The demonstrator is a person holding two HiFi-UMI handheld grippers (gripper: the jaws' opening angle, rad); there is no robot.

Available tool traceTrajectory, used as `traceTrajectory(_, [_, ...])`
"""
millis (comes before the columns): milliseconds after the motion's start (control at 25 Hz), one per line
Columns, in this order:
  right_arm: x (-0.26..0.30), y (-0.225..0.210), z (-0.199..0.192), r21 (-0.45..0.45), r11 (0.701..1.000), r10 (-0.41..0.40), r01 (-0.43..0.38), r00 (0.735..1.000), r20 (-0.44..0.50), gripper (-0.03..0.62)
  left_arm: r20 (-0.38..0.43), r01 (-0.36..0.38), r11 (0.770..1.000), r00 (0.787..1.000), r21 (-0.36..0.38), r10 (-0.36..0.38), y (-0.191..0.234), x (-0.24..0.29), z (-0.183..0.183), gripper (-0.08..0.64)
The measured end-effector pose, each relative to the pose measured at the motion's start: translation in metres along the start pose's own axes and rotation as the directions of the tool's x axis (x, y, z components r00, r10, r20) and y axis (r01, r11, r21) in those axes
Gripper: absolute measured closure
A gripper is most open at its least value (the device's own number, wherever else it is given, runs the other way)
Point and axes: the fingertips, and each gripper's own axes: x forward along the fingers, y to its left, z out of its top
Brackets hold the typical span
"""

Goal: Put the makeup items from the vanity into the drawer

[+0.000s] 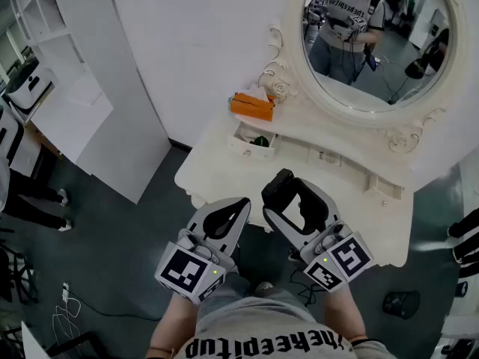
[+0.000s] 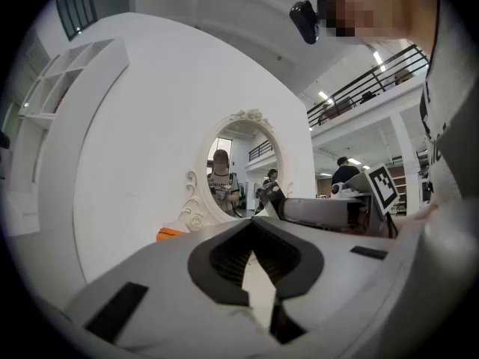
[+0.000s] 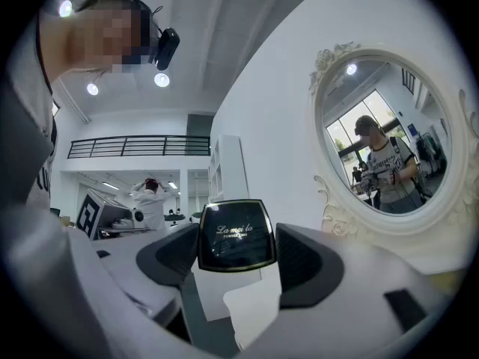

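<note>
Right gripper view shows a square black compact (image 3: 235,236) with a thin gold rim, a glossy lid and the pale lettering "La mei la" above a smaller line of print. It stands upright between the two dark pads of the right gripper (image 3: 238,247), which is clamped on its left and right edges with the jaws spread wide. Seen from the head view, the compact (image 1: 281,188) sits at the very tip of the right gripper (image 1: 289,200), held in the air over the front edge of the white vanity (image 1: 374,223). It is well short of the small open drawer (image 1: 251,146) farther back, where a dark green item lies. An orange box (image 1: 251,107) rests on the vanity just behind that drawer, beside the carved frame of the oval mirror (image 1: 374,51). The left gripper (image 1: 241,205) hangs just beside the right one, its jaws drawn together with nothing between them, as the left gripper view (image 2: 254,238) confirms.
</note>
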Motion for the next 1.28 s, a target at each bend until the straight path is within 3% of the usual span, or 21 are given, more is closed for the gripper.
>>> traceTrajectory(680, [0.001,0.009,-0.003,0.013,1.000,-0.007,0.007,1.000,-0.007,0.247,0.010,0.009,1.000,1.000,-0.007,-0.009,0.007,-0.008,0.001,0.537])
traceTrajectory(1280, [0.051,0.002,-0.002,-0.021,0.997,-0.081,0.081,0.997,0.004,0.249,0.034,0.045,0.999,0.998,0.012,-0.045,0.067,-0.007,0.006,0.537])
